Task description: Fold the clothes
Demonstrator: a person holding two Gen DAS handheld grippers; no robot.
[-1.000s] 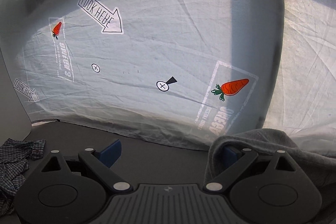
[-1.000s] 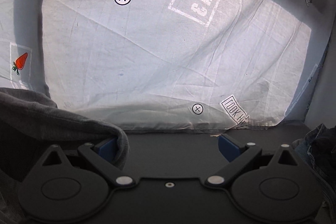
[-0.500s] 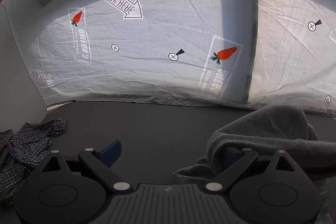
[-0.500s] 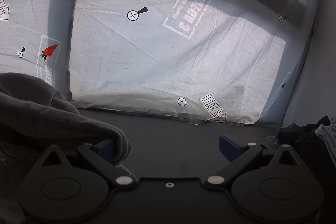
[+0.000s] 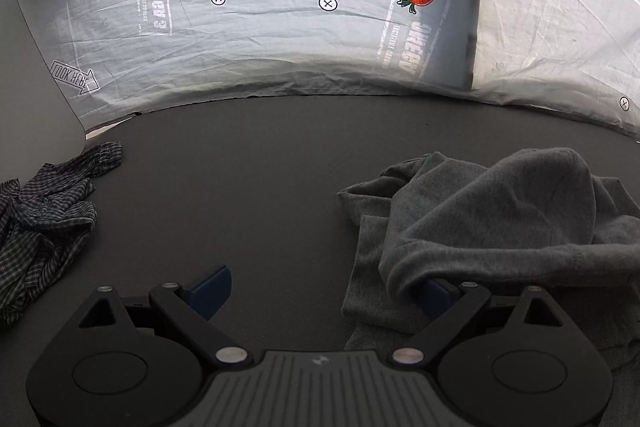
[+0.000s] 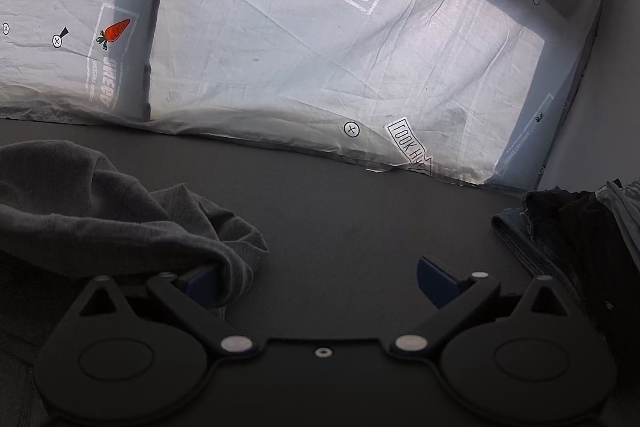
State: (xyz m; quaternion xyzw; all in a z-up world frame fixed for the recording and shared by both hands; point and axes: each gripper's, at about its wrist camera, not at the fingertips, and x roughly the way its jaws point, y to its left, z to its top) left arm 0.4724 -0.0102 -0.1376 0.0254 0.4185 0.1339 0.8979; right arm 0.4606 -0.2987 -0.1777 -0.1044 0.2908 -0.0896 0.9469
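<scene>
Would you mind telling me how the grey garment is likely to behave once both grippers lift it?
The grey garment will probably sag between the grippers, since it already drapes over the left gripper finger and right gripper finger. It looks light: soft, thin folds. Its loose bunched edges may trail on the dark table.

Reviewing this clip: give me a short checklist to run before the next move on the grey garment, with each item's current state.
1. Left claw open: ok, fingers wide apart.
2. Right claw open: ok.
3. Grey garment gripped: not ok; it only drapes over one finger of each claw.
4. Garment laid flat: not ok, bunched in a heap.
5. Bare dark table ahead for spreading: ok.
6. Checked shirt and dark clothes pile apart from the garment: ok, both at the table's sides.
</scene>
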